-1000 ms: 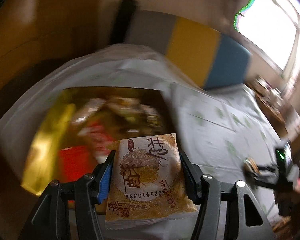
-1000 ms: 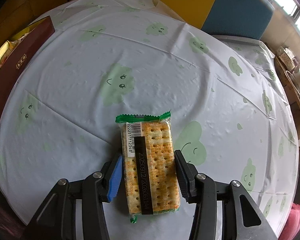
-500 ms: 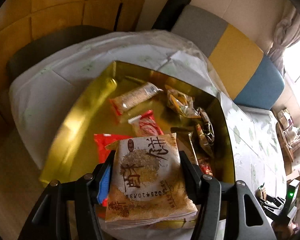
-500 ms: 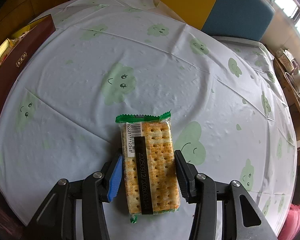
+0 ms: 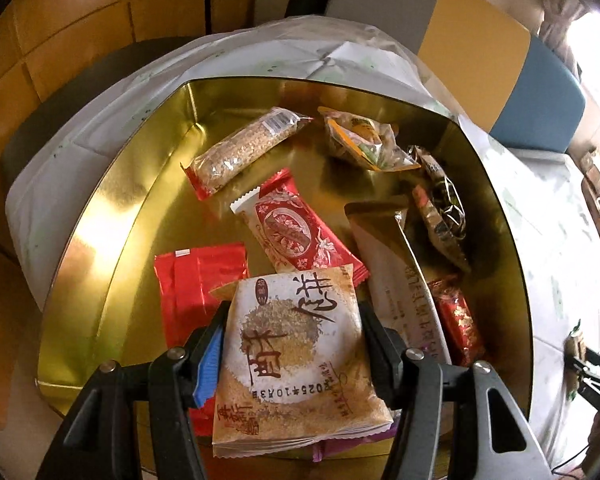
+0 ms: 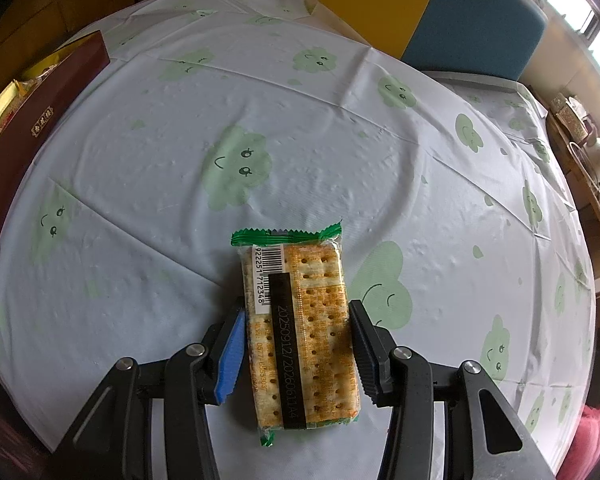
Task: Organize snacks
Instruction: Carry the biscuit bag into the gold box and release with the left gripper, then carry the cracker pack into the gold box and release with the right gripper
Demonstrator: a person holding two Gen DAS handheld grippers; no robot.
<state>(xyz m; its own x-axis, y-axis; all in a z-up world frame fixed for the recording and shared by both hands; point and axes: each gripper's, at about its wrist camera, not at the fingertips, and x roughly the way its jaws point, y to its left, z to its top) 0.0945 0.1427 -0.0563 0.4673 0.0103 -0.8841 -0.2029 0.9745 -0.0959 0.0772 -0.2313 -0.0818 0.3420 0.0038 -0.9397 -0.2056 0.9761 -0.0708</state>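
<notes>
Left claw (image 5: 292,344) clamps sesame packet (image 5: 296,360); right claw (image 6: 298,344) straddles cracker pack (image 6: 300,336).

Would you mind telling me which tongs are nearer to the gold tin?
Left. The left tongs hang right over the gold tin; the right tongs sit well across the tablecloth from it.

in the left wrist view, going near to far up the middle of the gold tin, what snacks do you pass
Sesame cake packet held in the left gripper → red-and-white patterned bar → clear-wrapped sesame roll, all over the gold tin.
</notes>
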